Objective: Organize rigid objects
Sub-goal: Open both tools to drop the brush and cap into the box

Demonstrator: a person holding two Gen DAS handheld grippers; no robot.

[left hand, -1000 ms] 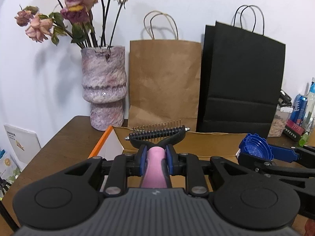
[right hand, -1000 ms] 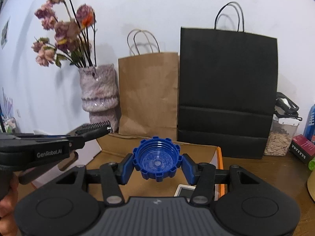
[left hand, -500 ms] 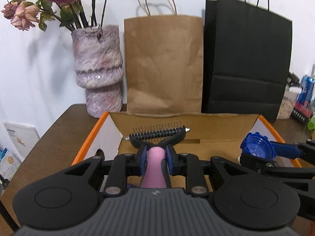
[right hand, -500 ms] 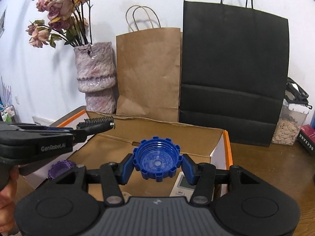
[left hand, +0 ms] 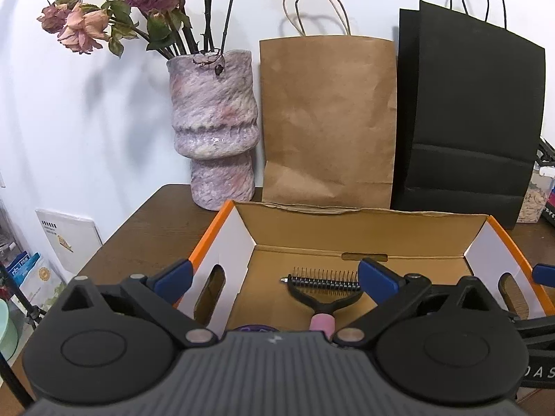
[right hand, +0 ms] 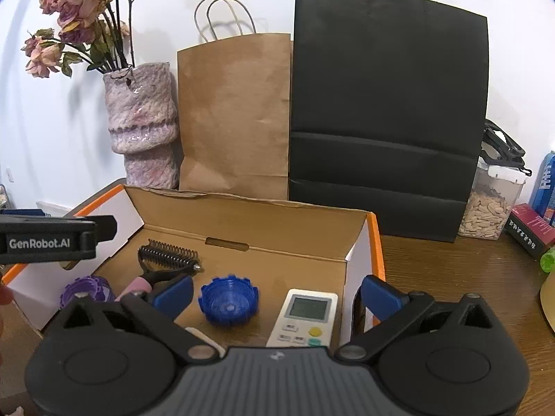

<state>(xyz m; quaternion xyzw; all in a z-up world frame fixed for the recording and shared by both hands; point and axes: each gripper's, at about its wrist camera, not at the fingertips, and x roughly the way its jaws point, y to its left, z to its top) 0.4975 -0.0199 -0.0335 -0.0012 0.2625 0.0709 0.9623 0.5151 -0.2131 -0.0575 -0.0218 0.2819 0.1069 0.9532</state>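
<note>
An open cardboard box (left hand: 357, 225) with orange edges sits on the wooden table; it also shows in the right wrist view (right hand: 249, 222). A pet comb with a pink handle (left hand: 322, 286) lies on its floor, also seen in the right wrist view (right hand: 166, 263). A blue ridged cap (right hand: 228, 301) lies beside it, with a white remote (right hand: 305, 317) to its right and a purple cap (right hand: 86, 289) to its left. My left gripper (left hand: 274, 277) is open above the comb. My right gripper (right hand: 277, 293) is open above the blue cap.
A pink stone vase with dried roses (left hand: 215, 128), a brown paper bag (left hand: 329, 118) and a black paper bag (left hand: 468, 121) stand behind the box against the wall. A jar of seeds (right hand: 489, 204) and small packages (right hand: 530, 232) stand at the right.
Both grippers opened: the comb and the blue cap dropped from the jaws and now lie on the box floor. Both grippers pulled back a little.
</note>
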